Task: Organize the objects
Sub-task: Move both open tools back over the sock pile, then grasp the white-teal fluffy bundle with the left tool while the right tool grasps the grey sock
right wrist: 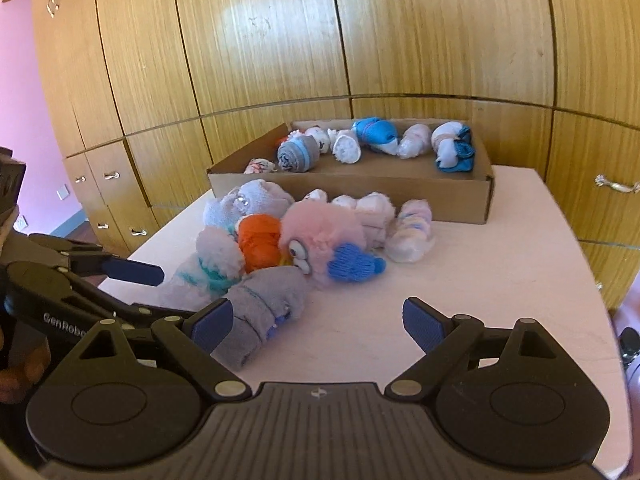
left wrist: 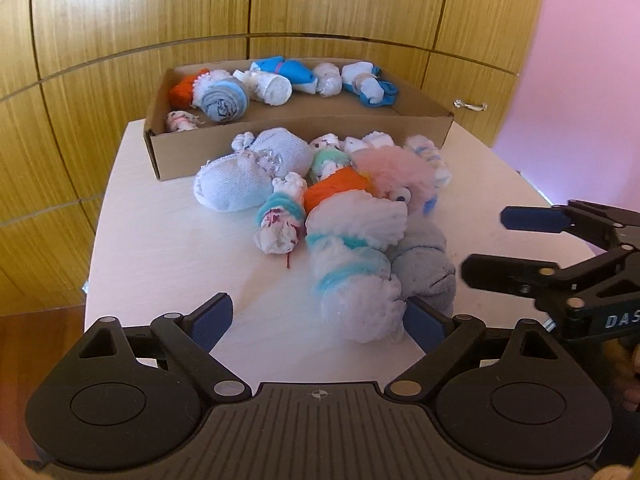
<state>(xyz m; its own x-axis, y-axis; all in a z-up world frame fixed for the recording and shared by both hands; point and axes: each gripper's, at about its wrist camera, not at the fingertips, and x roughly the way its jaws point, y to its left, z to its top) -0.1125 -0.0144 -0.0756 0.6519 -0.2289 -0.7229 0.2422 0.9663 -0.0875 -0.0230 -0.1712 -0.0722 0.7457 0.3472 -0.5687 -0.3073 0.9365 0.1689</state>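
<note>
A heap of rolled sock bundles lies on the pale table (left wrist: pixel 160 248). Among them are a white-and-teal fluffy roll (left wrist: pixel 352 264), a grey roll (left wrist: pixel 428 268), an orange roll (left wrist: pixel 336 188) and a pink fluffy sock with eyes (right wrist: pixel 320 236). A cardboard box (left wrist: pixel 288 142) behind the heap holds several more rolls. My left gripper (left wrist: pixel 320 322) is open, its right finger touching the white-and-teal roll. My right gripper (right wrist: pixel 318 322) is open, its left finger against the grey roll (right wrist: pixel 268 304). It also shows at the right of the left wrist view (left wrist: pixel 492 244).
Wooden cabinet doors (right wrist: pixel 280 40) with metal handles stand behind the table. A pink wall (left wrist: pixel 580 60) is at the right in the left wrist view. Bare tabletop (right wrist: pixel 500 280) lies right of the heap, and the box (right wrist: pixel 460 200) sits at the table's far edge.
</note>
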